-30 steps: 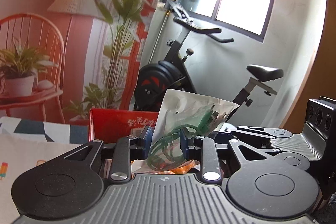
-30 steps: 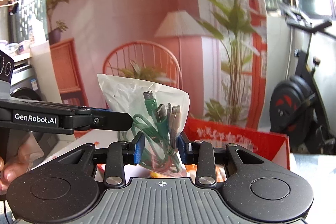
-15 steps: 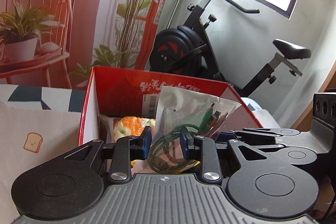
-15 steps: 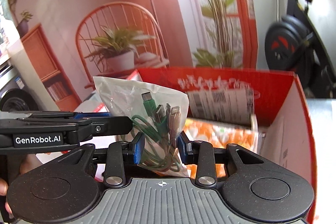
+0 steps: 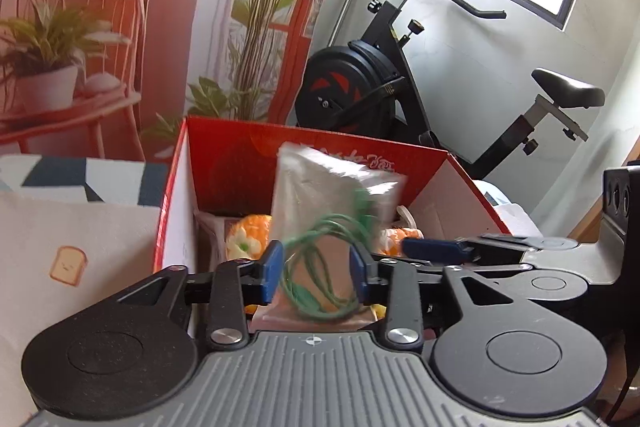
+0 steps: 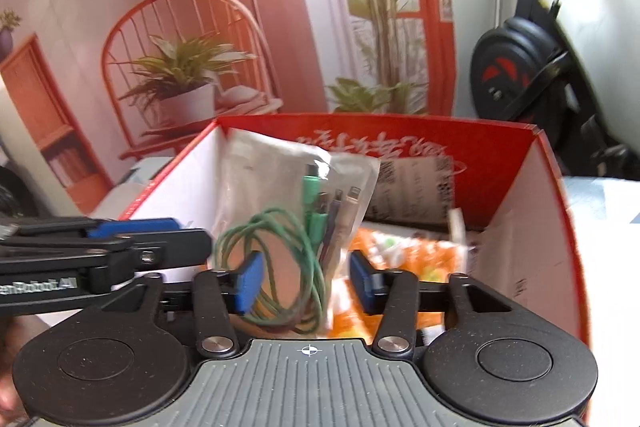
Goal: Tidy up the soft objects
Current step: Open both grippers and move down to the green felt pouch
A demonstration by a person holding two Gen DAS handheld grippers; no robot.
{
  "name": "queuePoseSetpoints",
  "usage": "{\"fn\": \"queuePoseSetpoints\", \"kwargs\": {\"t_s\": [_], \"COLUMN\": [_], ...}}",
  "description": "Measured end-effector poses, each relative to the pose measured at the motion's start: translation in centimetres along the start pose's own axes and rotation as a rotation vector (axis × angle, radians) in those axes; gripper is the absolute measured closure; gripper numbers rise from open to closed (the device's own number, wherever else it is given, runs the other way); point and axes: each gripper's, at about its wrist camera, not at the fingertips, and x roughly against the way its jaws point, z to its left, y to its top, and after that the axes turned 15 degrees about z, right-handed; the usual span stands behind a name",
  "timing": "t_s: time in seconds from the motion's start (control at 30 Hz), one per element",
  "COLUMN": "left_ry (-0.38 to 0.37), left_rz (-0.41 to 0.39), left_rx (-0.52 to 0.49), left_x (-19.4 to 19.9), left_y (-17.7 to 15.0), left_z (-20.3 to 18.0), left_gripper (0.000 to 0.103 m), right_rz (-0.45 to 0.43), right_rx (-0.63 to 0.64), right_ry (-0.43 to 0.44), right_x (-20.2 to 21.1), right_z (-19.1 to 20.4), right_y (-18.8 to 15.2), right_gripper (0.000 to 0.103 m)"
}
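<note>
Both grippers are spread apart over the red box (image 5: 224, 163)! The left gripper (image 5: 316, 273) has its blue pads wide, and so does the right gripper (image 6: 305, 279), neither pressing the bag of cables (image 6: 296, 211). The bag sits blurred between the pads, over the box's opening, orange packets (image 6: 416, 255) at 2 o'clock below it.

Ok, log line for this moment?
left gripper: open | right gripper: open | cable bag: between jaws, blurred, over red box | hold: unclear
</note>
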Motion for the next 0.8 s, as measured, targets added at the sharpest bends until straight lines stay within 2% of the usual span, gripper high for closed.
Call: {"fn": "queuePoseSetpoints", "kwargs": {"t_s": [0.07,0.13,0.2,0.33,0.53,0.8], "left_ry": [0.017,0.036,0.063,0.101,0.134,0.131], "left_rz": [-0.01,-0.017,-0.025,-0.047,-0.065,-0.025], "left_rx": [-0.012,-0.021,-0.029,-0.043,-0.067,-0.02], "left_x": [0.5,1.1,1.8,3.7,6.8,8.8], "left_y": [-0.1,-0.3,-0.6,-1.4,-3.9,-9.1], "left_z": [-0.2,-0.4,-0.8,-1.4,-2.1,-1.6], "left_gripper": [0.058,0.053,0.046,0.043,0.039,0.039], "right_rz": [-0.028,-0.044,-0.053,-0.084,-0.132,-0.174], "right_rx": [0.042,0.079,0.089,0.084,0.084,0.06], "right_ry": [-0.045,-0.058,-0.076,-0.081,-0.071,-0.052], "right_x": [0.6,1.4,2.2,4.1,7.1,10.3], "right_z": [0.3,0.3,0.3,0.1,-0.6,-1.5], "right_y": [-0.3,-0.6,-0.8,-1.8,-4.2,-8.6], "right_gripper": [0.033,0.03,0.023,0.017,0.017,0.018]}}
